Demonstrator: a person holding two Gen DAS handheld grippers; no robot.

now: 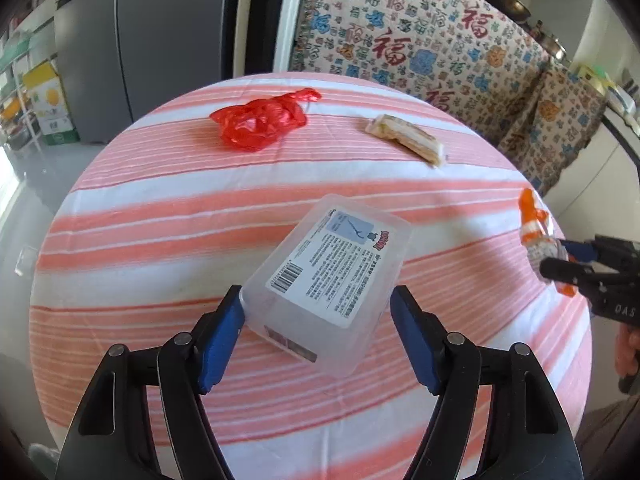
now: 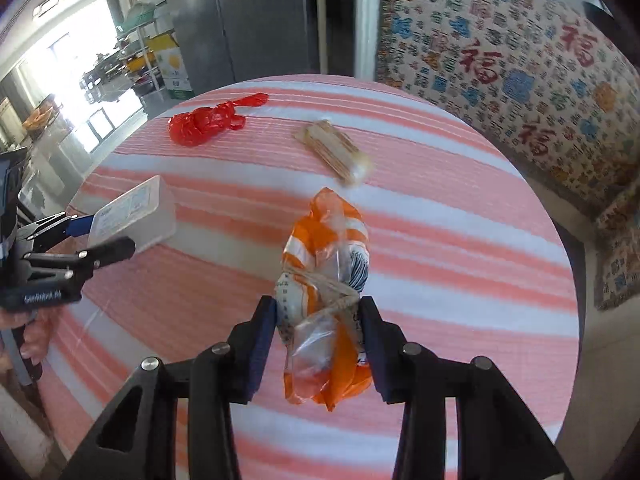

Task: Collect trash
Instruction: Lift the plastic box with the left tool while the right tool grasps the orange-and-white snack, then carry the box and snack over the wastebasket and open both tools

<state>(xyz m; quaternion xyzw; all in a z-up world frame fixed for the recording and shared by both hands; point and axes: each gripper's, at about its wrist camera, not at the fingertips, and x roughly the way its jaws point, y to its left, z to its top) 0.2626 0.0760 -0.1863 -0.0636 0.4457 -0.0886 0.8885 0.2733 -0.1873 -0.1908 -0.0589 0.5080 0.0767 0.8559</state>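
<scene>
A clear plastic box (image 1: 328, 276) with a printed label lies on the pink-striped tablecloth (image 1: 160, 208). My left gripper (image 1: 318, 336) is open, its blue pads either side of the box's near end. My right gripper (image 2: 320, 344) is shut on a knotted orange-and-white plastic bag (image 2: 326, 292), held above the table. That bag also shows in the left wrist view (image 1: 534, 224) at the right edge. A crumpled red plastic bag (image 1: 262, 120) and a clear wrapper of crackers (image 1: 406, 138) lie at the table's far side, also in the right wrist view: red bag (image 2: 208, 120), wrapper (image 2: 336, 148).
The table is round, with its edge close on all sides. A patterned cloth (image 1: 420, 40) covers furniture behind it. A grey fridge (image 1: 132, 32) and shelves with boxes stand at the back left.
</scene>
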